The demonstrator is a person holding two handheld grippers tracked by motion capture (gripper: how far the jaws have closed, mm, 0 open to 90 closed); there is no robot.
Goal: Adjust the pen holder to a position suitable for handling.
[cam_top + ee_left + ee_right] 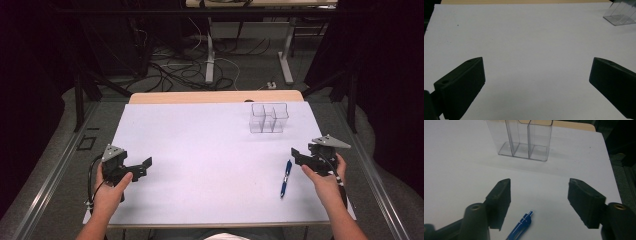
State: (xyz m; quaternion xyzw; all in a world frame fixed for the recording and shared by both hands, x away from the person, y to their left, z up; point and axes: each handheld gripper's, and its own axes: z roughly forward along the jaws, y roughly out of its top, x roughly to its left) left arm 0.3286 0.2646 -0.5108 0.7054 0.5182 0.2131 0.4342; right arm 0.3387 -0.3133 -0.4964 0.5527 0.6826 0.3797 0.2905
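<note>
Blue plastic click pen lies flat on the white surface, just below and to the inner side of your right tongs, untouched. In the right gripper view the pen sits low between the two black jaws, nearer the left-hand one, with its tip pointing up and away towards the clear plastic organiser with upright compartments. Your right tongs stand partly open with nothing pinched; the pads are clear of the pen. The organiser stands ahead of those tongs, well apart from them, and looks empty.

Your left tongs hover over bare white surface on the far side from the pen, well apart from it. In the left gripper view the left tongs are spread wide and hold nothing, with the organiser's corner far ahead and off to one side.
</note>
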